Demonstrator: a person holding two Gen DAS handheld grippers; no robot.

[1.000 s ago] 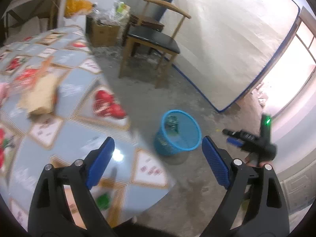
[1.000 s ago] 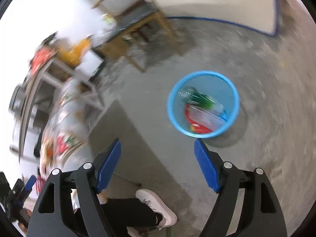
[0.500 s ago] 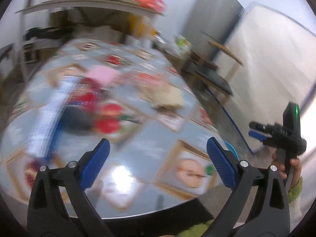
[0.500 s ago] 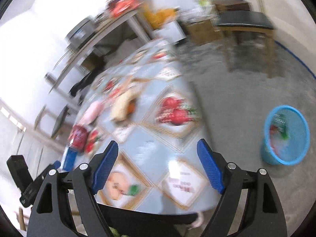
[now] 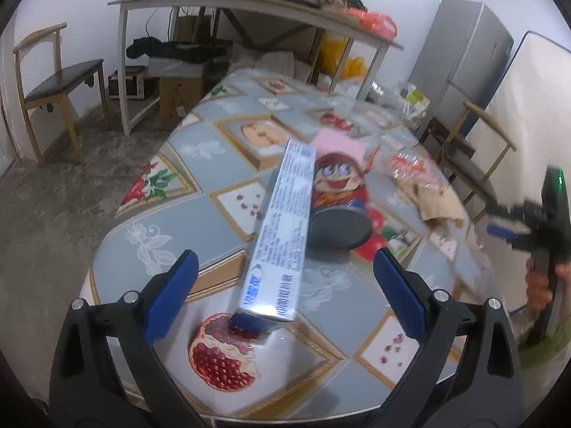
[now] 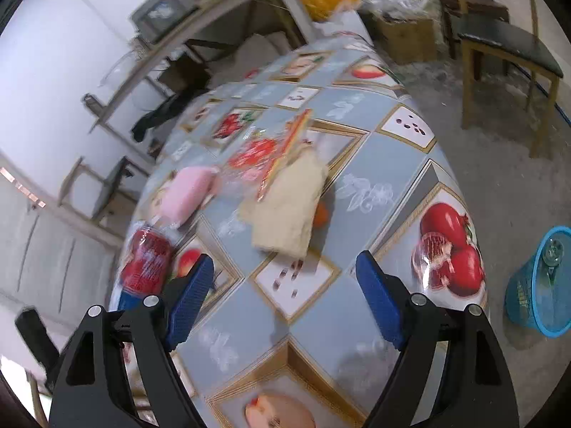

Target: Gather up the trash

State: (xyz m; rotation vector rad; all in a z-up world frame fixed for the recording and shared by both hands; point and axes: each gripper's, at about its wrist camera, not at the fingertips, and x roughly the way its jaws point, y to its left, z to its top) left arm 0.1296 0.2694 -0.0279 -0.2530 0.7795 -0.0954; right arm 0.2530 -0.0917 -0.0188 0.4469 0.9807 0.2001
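My left gripper is open just above the near end of the table, with nothing between its pads. Right ahead of it lies a long blue-and-white box. A red cartoon can lies on its side against the box. Behind them are a pink item, a clear red-printed wrapper and a beige paper bag. My right gripper is open and empty above the table, near the beige paper bag. The blue trash basket stands on the floor to the right.
A wooden chair stands beyond the table's far right corner, and another chair by the left wall. A long shelf table with clutter and a grey fridge line the back. A small orange item lies beside the bag.
Both views swung from the floor and blue basket up onto the table. The left gripper now faces the long box and can; the right one faces the beige bag. Both stay open.
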